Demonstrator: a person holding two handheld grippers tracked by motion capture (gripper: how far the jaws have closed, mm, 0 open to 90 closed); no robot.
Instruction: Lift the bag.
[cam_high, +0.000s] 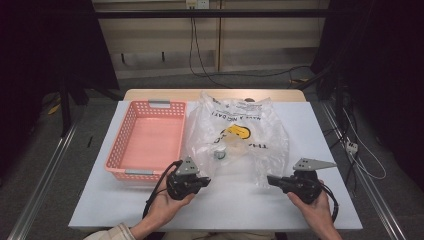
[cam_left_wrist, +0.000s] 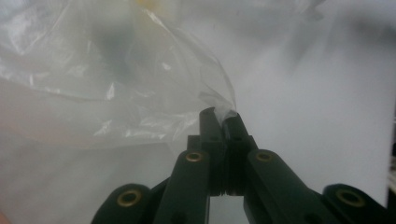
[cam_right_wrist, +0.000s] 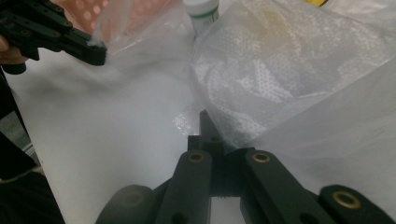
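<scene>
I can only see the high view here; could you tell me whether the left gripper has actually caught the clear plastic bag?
Observer: Yes, the left gripper is shut on a corner of the clear plastic bag.
Operator: Thanks. And the right gripper?
Observer: The right gripper is shut too, pinching the bag's edge.
Operator: Can you see anything inside?
Observer: A white bottle with a green band stands out behind the film, near the pink plastic basket.

Both black grippers, left gripper (cam_high: 204, 181) and right gripper (cam_high: 270, 179), carry grey three-cornered plates, brass-coloured pivot rivets and trailing black cables; a beige sleeve (cam_high: 112, 233) shows near-left.
</scene>
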